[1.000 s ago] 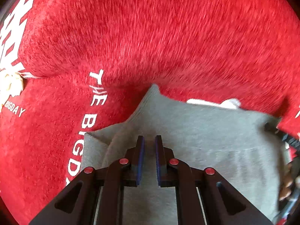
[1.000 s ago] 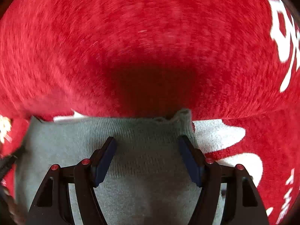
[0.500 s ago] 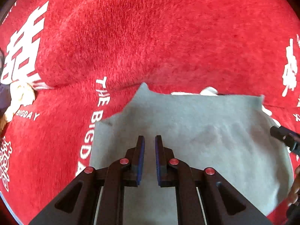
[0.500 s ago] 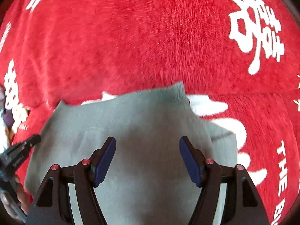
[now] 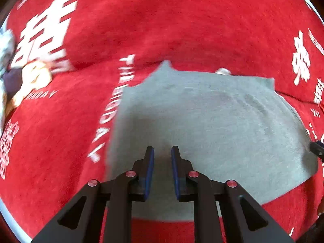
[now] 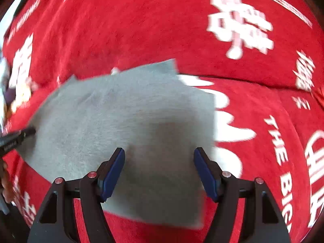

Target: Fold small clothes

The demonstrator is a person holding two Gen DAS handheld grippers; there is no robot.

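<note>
A grey garment (image 5: 212,117) lies flat on the red cloth, folded into a rough rectangle; the right wrist view shows it too (image 6: 121,111). My left gripper (image 5: 162,151) hovers above its near left part. Its jaws are opening, a narrow gap shows, and nothing is between the pads. My right gripper (image 6: 159,154) hangs over the garment's near right part, jaws wide and still opening, with nothing between them. A right fingertip (image 5: 317,148) shows at the left view's right edge. A left fingertip (image 6: 18,137) shows at the right view's left edge.
The red plush cloth (image 5: 182,20) with white lettering covers the whole surface and has a crease behind the garment. A small heap of pale and dark clothes (image 5: 30,77) lies at the far left. The same heap (image 6: 20,93) shows blurred in the right view.
Both grippers have drawn back and up from the grey garment, so its whole outline now shows. The left jaws have parted a little. The right jaws are slightly wider.
</note>
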